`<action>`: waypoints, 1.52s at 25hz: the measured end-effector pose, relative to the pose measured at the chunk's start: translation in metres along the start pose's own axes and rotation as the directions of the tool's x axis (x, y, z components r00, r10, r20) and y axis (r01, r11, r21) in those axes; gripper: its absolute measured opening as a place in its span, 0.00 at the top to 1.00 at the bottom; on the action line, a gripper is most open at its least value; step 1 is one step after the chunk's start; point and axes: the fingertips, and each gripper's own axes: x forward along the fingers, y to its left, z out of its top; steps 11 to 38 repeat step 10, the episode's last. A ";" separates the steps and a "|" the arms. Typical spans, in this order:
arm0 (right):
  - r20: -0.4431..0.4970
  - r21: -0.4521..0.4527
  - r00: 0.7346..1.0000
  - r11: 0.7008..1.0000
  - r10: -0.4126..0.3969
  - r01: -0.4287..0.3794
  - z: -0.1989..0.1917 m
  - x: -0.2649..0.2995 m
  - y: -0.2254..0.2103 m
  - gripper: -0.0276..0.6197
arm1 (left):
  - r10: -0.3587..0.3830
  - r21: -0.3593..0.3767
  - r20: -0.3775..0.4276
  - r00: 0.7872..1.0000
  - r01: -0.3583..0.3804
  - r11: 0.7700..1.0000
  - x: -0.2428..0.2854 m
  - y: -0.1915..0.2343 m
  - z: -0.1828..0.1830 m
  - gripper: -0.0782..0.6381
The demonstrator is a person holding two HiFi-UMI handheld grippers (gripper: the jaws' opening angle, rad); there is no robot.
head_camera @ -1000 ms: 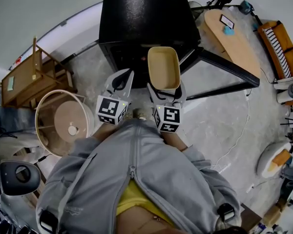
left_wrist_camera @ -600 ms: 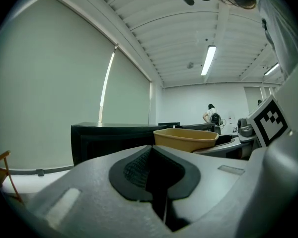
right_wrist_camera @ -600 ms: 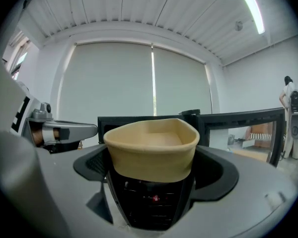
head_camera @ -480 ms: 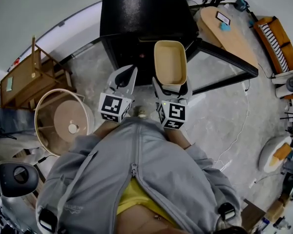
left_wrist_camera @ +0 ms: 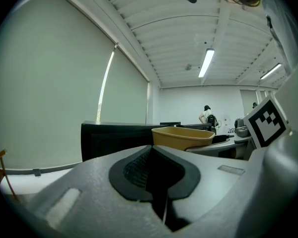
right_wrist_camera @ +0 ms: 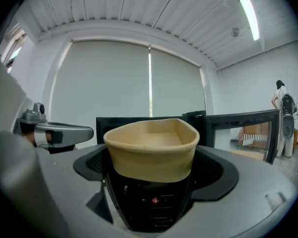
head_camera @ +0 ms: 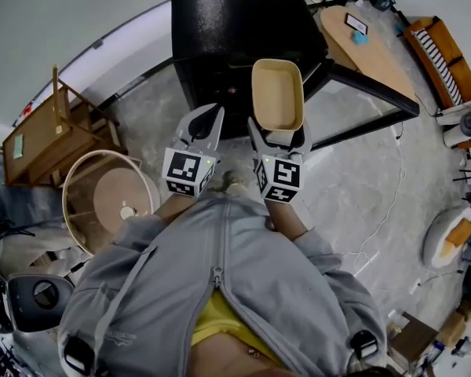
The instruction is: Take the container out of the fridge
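Head view: my right gripper (head_camera: 279, 138) is clamped on the near short end of the container (head_camera: 277, 94), one finger on each side of its wall; the container is a tan, empty tub with rounded corners, held level and open side up, extending away from me toward the fridge (head_camera: 235, 22); its far end overlaps the dark fridge front in this view, and I cannot tell from here how far it stands clear of the opening; the fridge door (head_camera: 361, 104) stands open to the right, over the marbled floor (head_camera: 353, 187). Right gripper view: the container (right_wrist_camera: 151, 150) sits between my right gripper (right_wrist_camera: 151, 168) fingers, which press on its sides; the black fridge (right_wrist_camera: 105, 124) and the open door (right_wrist_camera: 243, 133) stand behind it. My left gripper (head_camera: 204, 122) hangs just beside the right one, at its left, apart from the container. Left gripper view: my left gripper (left_wrist_camera: 151, 155) fingers are together with nothing between them; the container (left_wrist_camera: 183, 137) shows beyond them to the right, with the fridge (left_wrist_camera: 114, 138) behind it. Head view, surroundings: a round basket-like stool (head_camera: 110, 199) stands at my left, a wooden rack (head_camera: 51, 132) lies beyond it, and a wooden table (head_camera: 373, 49) stands at upper right; my grey jacket (head_camera: 220, 289) fills the lower part of the view.
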 end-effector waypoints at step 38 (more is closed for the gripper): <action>-0.031 -0.017 0.999 1.000 0.011 -0.011 -0.003 0.015 0.004 0.20 | 0.012 -0.020 0.007 1.000 -0.012 1.000 0.013 0.017 -0.002 0.88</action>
